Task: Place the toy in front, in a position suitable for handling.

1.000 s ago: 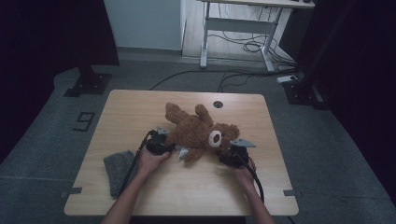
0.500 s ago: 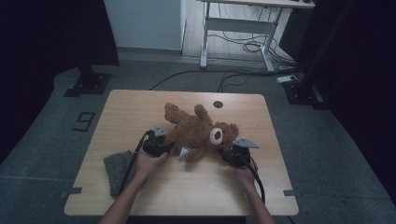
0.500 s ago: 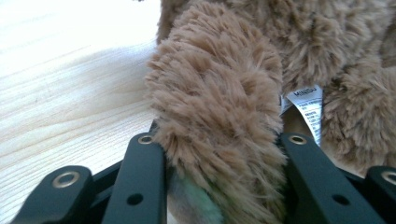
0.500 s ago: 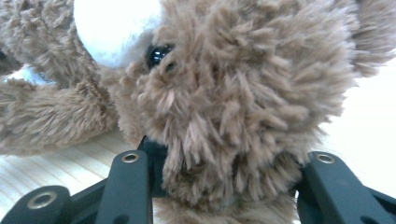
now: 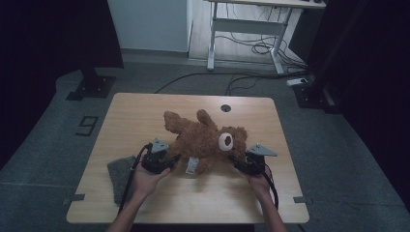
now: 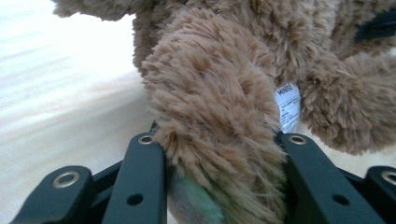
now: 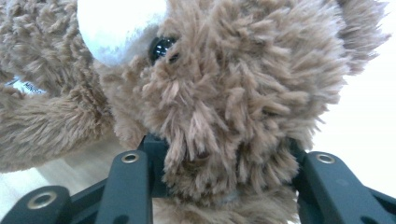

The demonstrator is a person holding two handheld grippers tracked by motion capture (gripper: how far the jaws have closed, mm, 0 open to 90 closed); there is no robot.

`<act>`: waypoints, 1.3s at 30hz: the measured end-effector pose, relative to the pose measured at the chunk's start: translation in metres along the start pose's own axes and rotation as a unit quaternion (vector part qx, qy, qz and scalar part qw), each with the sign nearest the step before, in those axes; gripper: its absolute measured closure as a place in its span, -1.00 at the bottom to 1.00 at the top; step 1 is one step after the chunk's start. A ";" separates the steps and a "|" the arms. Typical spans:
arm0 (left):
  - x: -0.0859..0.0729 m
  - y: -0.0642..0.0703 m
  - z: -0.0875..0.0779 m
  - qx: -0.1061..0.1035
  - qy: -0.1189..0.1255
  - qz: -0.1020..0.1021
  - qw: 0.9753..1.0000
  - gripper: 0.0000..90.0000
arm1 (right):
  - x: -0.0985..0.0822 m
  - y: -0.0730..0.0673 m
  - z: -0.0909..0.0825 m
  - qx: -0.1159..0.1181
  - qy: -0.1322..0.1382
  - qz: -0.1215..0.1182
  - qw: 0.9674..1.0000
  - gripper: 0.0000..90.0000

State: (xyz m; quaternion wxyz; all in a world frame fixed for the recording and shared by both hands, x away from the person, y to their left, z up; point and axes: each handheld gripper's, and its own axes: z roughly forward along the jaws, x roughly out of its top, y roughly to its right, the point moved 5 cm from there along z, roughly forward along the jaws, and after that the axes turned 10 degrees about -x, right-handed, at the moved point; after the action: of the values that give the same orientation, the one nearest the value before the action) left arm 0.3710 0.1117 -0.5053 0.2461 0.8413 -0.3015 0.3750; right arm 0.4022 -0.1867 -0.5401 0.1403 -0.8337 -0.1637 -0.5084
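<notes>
A brown teddy bear (image 5: 205,140) lies near the middle of the wooden bench (image 5: 145,108), its head toward the person's right and its legs toward the far left. Both forearms come in from the near edge and spread outward, one hand to each end of the toy.

The left hand (image 5: 147,178) wraps the left gripper (image 5: 167,159) from behind and points it level, toward the bear's lower body. In the left gripper view its black fingers (image 6: 140,182) are clamped on one furry limb, with the fur bulging between them and a white sewn-in label (image 6: 288,106) just beside it. The jaws have just been closing on that limb.

The right hand (image 5: 258,181) holds the right gripper (image 5: 239,162) level as well, aimed at the head. In the right gripper view its fingers (image 7: 128,186) squeeze the fur of the head just below the black eye (image 7: 161,46) and white muzzle (image 7: 119,25).

A grey cloth (image 5: 120,176) lies on the bench beside the left wrist.
</notes>
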 end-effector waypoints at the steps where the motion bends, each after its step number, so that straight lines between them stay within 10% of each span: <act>1: -0.004 0.004 0.001 -0.004 -0.002 -0.002 1.000 0.45 | -0.002 0.001 0.000 0.005 -0.003 -0.002 1.000 0.16; 18: -0.037 0.000 0.013 -0.001 -0.033 -0.025 0.999 0.04 | -0.023 0.002 -0.006 0.015 -0.041 -0.010 0.999 0.08; 28: -0.049 -0.014 -0.053 0.035 0.027 -0.038 0.998 -0.42 | -0.027 -0.001 -0.008 0.004 -0.041 -0.008 0.999 0.06; 39: -0.080 -0.050 -0.084 0.101 -0.011 -0.053 0.993 -0.63 | -0.032 -0.003 -0.011 -0.001 -0.044 -0.015 0.999 0.03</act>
State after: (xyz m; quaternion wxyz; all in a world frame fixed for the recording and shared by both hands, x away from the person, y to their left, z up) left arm 0.3220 0.2260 -0.5271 0.1765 0.8806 -0.2197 0.3809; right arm 0.3780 -0.1921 -0.5637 0.1245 -0.8528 -0.1820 -0.4734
